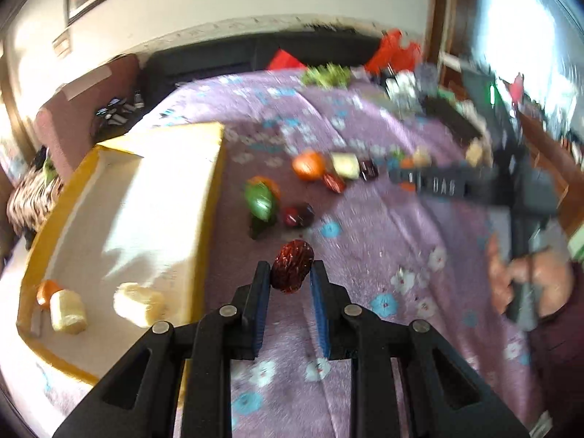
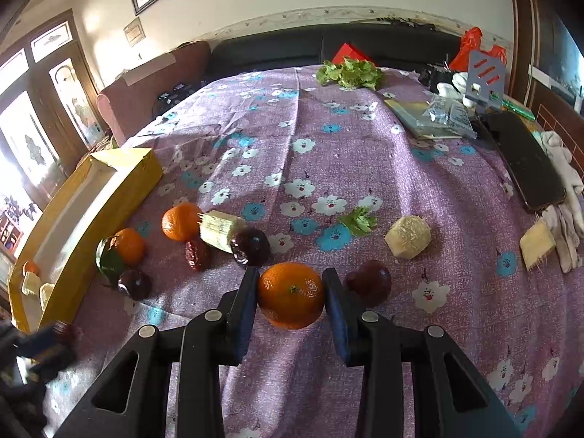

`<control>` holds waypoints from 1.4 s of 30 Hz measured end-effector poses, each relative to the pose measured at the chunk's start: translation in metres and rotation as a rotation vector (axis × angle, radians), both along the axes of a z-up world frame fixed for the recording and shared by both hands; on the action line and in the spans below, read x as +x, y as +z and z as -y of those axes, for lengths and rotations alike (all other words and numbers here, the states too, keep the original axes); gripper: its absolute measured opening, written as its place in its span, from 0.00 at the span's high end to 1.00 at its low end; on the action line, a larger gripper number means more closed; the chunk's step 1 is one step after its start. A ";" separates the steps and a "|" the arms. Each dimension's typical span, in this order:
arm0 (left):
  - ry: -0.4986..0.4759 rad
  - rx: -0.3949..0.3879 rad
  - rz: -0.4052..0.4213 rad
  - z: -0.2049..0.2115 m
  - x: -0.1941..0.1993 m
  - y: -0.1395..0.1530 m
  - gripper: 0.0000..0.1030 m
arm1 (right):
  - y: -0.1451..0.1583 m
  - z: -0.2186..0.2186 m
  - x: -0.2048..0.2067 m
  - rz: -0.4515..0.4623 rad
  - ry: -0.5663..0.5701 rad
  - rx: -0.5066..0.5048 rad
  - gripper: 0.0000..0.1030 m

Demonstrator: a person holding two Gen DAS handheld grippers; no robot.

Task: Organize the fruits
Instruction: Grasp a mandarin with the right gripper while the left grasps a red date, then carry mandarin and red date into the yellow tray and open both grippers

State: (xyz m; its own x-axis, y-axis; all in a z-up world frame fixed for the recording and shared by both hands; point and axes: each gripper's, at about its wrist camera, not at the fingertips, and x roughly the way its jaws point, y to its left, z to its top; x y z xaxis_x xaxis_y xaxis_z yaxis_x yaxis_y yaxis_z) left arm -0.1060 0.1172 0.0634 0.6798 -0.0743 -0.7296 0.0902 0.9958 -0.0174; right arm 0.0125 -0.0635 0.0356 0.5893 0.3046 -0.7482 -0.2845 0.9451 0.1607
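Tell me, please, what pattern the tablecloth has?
The tablecloth is purple with white and blue flowers, clearest in the right wrist view.

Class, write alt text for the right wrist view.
The right gripper grips an orange above a purple flowered cloth. More oranges, dark plums and pale chunks lie scattered beyond, with a yellow box at left.

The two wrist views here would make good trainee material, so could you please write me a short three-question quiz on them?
1. True or false: the left claw holds a red date.
2. What does the right claw grip? A) plum B) orange C) sugarcane piece
3. Fill in: the yellow box already contains pale sugarcane pieces and a small ____.

Key: 1 true; 2 B, the orange; 3 orange.
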 end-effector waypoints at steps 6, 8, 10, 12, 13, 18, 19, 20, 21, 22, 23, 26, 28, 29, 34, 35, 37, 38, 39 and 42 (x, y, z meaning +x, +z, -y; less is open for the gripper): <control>0.044 -0.075 0.134 -0.046 -0.048 0.071 0.79 | 0.011 -0.010 -0.013 0.048 0.008 0.004 0.63; 0.055 -0.055 0.185 -0.062 -0.067 0.098 0.79 | 0.025 -0.016 -0.022 0.092 0.004 -0.013 0.63; 0.055 -0.045 0.215 -0.080 -0.079 0.124 0.79 | 0.050 -0.022 -0.032 0.137 0.012 -0.003 0.63; 0.080 -0.016 0.234 -0.099 -0.083 0.146 0.79 | 0.083 -0.031 -0.040 0.175 0.038 0.027 0.62; 0.095 -0.002 0.235 -0.108 -0.081 0.154 0.79 | 0.099 -0.037 -0.044 0.200 0.053 0.037 0.62; 0.213 0.070 0.222 -0.161 -0.045 0.184 0.79 | 0.198 -0.078 -0.059 0.309 0.156 0.075 0.62; 0.240 0.065 0.207 -0.175 -0.034 0.190 0.79 | 0.210 -0.086 -0.060 0.317 0.173 0.083 0.62; 0.264 0.067 0.195 -0.185 -0.025 0.193 0.79 | 0.226 -0.097 -0.062 0.321 0.199 0.091 0.62; 0.291 0.069 0.186 -0.198 -0.013 0.196 0.79 | 0.239 -0.110 -0.063 0.324 0.223 0.096 0.62; 0.307 0.068 0.184 -0.206 -0.007 0.196 0.79 | 0.246 -0.121 -0.065 0.324 0.243 0.095 0.62; 0.326 0.064 0.181 -0.215 0.000 0.194 0.79 | 0.249 -0.132 -0.067 0.321 0.265 0.090 0.62; 0.330 -0.006 0.148 -0.233 0.013 0.169 0.79 | 0.231 -0.167 -0.076 0.282 0.331 0.077 0.62; 0.314 -0.036 0.111 -0.235 0.021 0.137 0.79 | 0.201 -0.187 -0.077 0.206 0.385 0.097 0.62; 0.307 -0.034 0.089 -0.234 0.027 0.120 0.79 | 0.181 -0.199 -0.075 0.166 0.409 0.092 0.62; 0.282 -0.063 -0.062 -0.227 0.062 0.031 0.79 | 0.078 -0.246 -0.065 0.001 0.468 0.040 0.62; 0.289 -0.059 -0.081 -0.229 0.067 0.020 0.79 | 0.062 -0.253 -0.061 -0.023 0.470 0.025 0.62; 0.317 -0.057 -0.130 -0.236 0.078 -0.002 0.79 | 0.037 -0.265 -0.049 -0.058 0.463 -0.010 0.61; 0.328 -0.062 -0.151 -0.240 0.083 -0.009 0.78 | 0.028 -0.268 -0.044 -0.065 0.461 -0.022 0.61; 0.331 -0.071 -0.171 -0.244 0.088 -0.017 0.78 | 0.019 -0.273 -0.039 -0.076 0.458 -0.032 0.61; 0.330 -0.119 -0.218 -0.252 0.095 -0.031 0.73 | 0.003 -0.282 -0.029 -0.113 0.459 -0.033 0.61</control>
